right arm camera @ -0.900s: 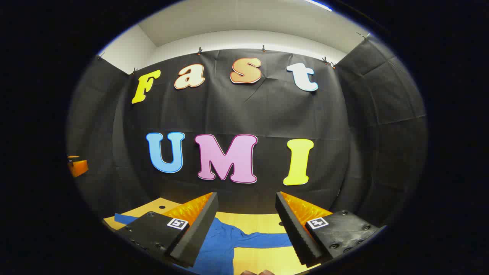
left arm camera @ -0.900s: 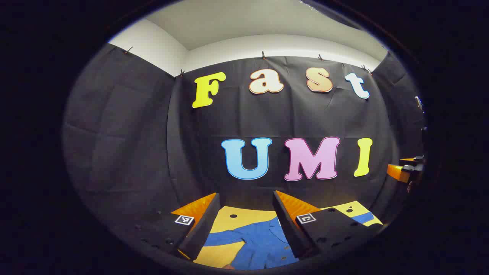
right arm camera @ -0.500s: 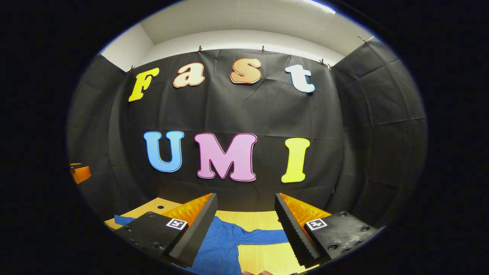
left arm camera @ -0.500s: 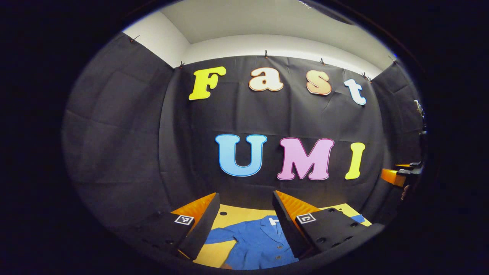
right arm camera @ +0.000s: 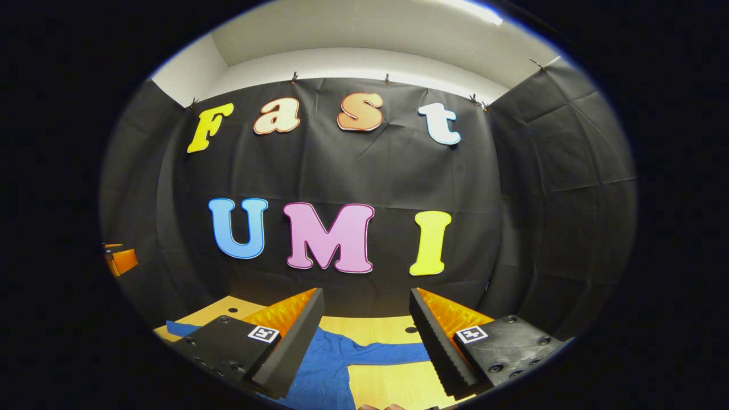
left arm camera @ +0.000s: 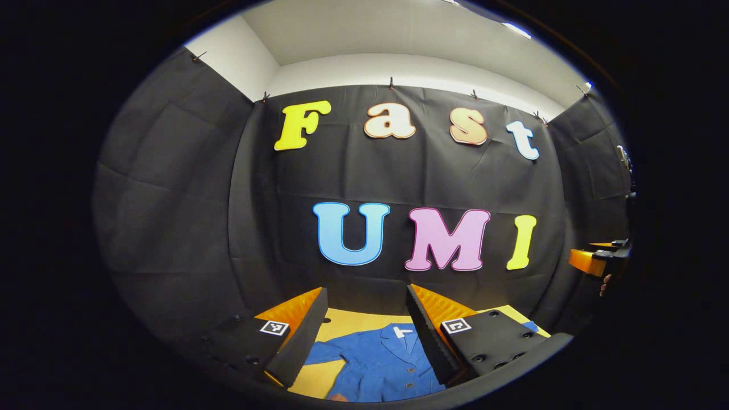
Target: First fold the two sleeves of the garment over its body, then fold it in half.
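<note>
In the left gripper view, the left gripper (left arm camera: pixel 364 319) has its fingers wide apart w/ nothing between them. Same for the right gripper (right arm camera: pixel 364 319) in the right gripper view: fingers apart, empty. Both hang above the pale wooden desk (right arm camera: pixel 393 393).

Just beyond the fingers the blue button-front shirt (left arm camera: pixel 381 364) lies flat on the desk, collar at the far side. Its left sleeve (left arm camera: pixel 322 354) and right sleeve (right arm camera: pixel 393 354) are spread out to the sides, not yet folded.

Compared w/ approx. one second ago, both views tilted a little downward, so more of the shirt body and collar shows. I judge the hands are lowering toward the sleeves; the first fold is not started.

Far behind, the black cloth wall (right arm camera: pixel 541 188).
</note>
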